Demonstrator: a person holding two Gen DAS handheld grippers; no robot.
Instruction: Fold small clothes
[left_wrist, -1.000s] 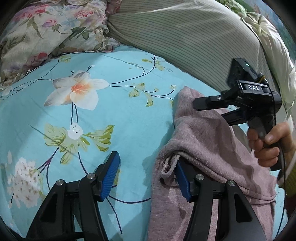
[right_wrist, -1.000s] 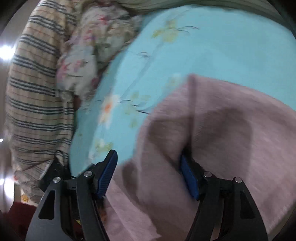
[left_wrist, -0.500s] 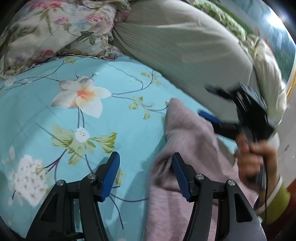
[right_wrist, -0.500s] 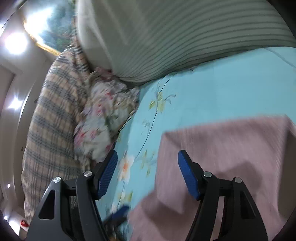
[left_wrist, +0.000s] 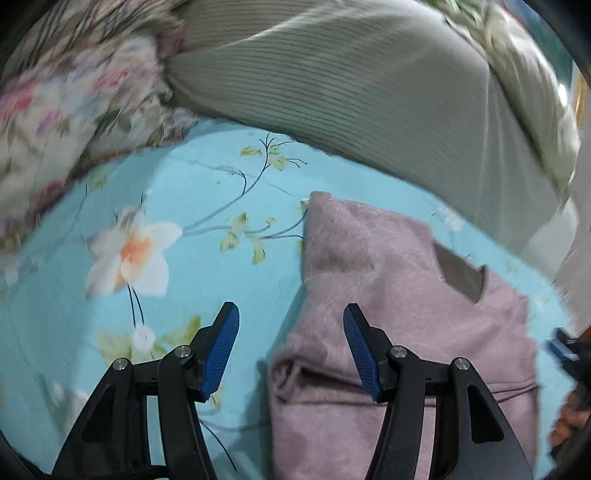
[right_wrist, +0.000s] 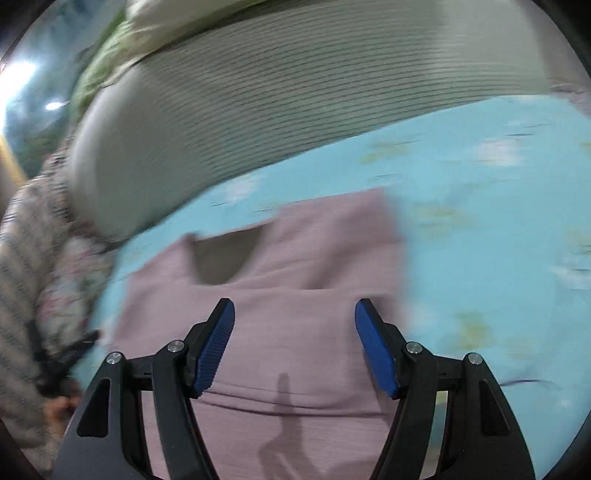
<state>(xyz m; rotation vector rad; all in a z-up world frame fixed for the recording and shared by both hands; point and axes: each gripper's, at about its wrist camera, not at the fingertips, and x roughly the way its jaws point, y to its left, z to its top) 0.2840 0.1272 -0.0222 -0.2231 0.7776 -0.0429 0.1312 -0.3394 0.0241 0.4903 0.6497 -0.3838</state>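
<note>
A small mauve knit garment (left_wrist: 388, 280) lies folded on the turquoise floral bedsheet (left_wrist: 192, 206); its grey-lined neck opening (left_wrist: 461, 275) faces the pillows. It also shows in the right wrist view (right_wrist: 295, 295), blurred by motion. My left gripper (left_wrist: 291, 350) is open and empty, above the garment's left edge, its right pad over the cloth. My right gripper (right_wrist: 295, 343) is open and empty, above the garment's near part. The right gripper's blue tip (left_wrist: 561, 349) shows at the far right edge of the left view.
A large grey-striped pillow (left_wrist: 369, 92) lies along the back of the bed. A floral pillow (left_wrist: 66, 122) sits at the back left. A striped blanket (right_wrist: 22, 258) is at the left in the right view.
Both grippers have let go of the garment and pulled back above it. The garment now lies flatter on the sheet. The right gripper has swung away to the right edge of the left view.
</note>
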